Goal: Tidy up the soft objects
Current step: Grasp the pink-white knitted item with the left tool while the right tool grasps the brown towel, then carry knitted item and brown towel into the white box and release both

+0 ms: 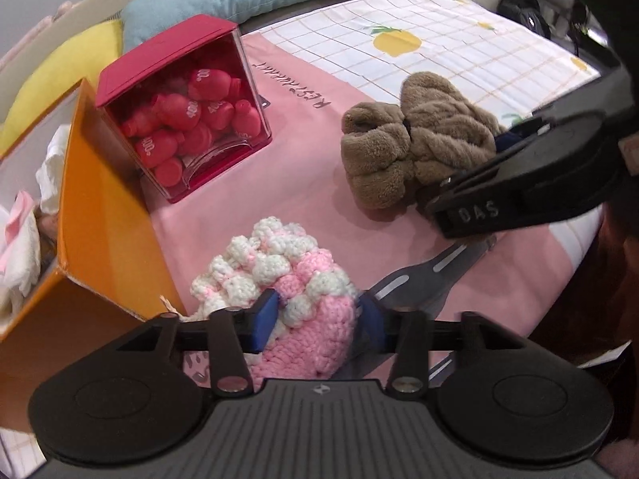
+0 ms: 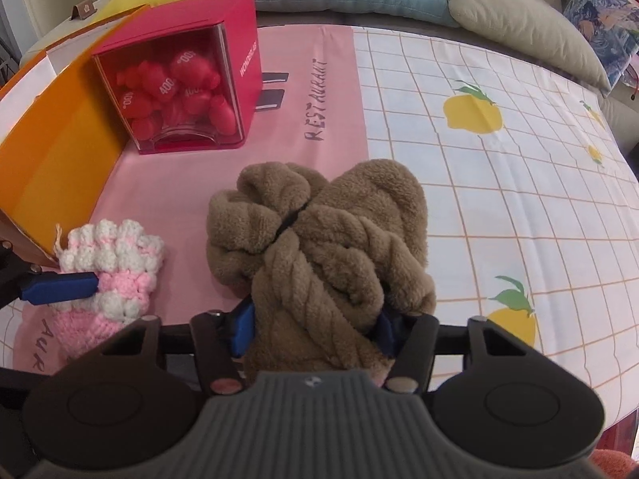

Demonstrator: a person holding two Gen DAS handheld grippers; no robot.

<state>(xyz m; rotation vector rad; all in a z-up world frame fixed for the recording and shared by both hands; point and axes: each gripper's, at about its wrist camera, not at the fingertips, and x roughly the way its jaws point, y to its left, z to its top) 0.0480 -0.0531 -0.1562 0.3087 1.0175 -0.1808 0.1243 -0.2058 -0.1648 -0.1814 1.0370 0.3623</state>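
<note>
Pink-and-white knitted piece (image 1: pixel 279 279) — lying on the pink cloth (image 1: pixel 303 167) beside the orange box (image 1: pixel 100 207), left gripper (image 1: pixel 315 319) clamping it. Brown plush bundle (image 2: pixel 319 247) — sitting mid-cloth, right gripper (image 2: pixel 315 329) squeezing its near end.

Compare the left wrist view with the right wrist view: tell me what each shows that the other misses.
Only the left wrist view shows white and pink cloths inside the orange box. Only the right wrist view shows a blue patterned item past the grey cushion. Both show the red box, the pink-and-white knitted piece between the left gripper pads, and the brown plush bundle between the right gripper pads.
</note>
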